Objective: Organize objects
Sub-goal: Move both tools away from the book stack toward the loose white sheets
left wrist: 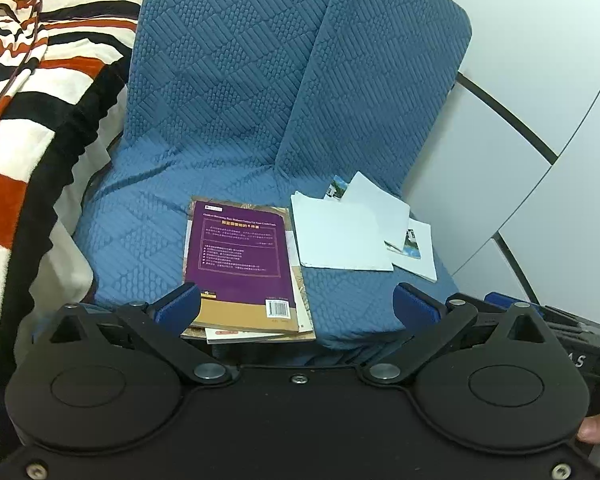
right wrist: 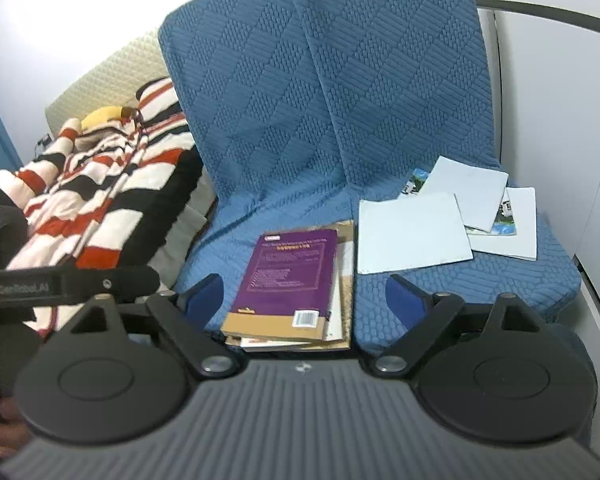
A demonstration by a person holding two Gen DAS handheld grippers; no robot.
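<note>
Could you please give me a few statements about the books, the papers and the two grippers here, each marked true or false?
1. The purple book lies on top of a stack of books on the blue seat. True.
2. The left gripper is clamped on the purple book. False: its jaws stand open and hold nothing.
3. The loose white papers lie to the right of the book stack. True.
4. The white papers are squared into one neat pile. False: they overlap at different angles.
5. The right gripper is open and empty. True.
6. The striped blanket covers the books. False: it lies off to the left of the seat.
</note>
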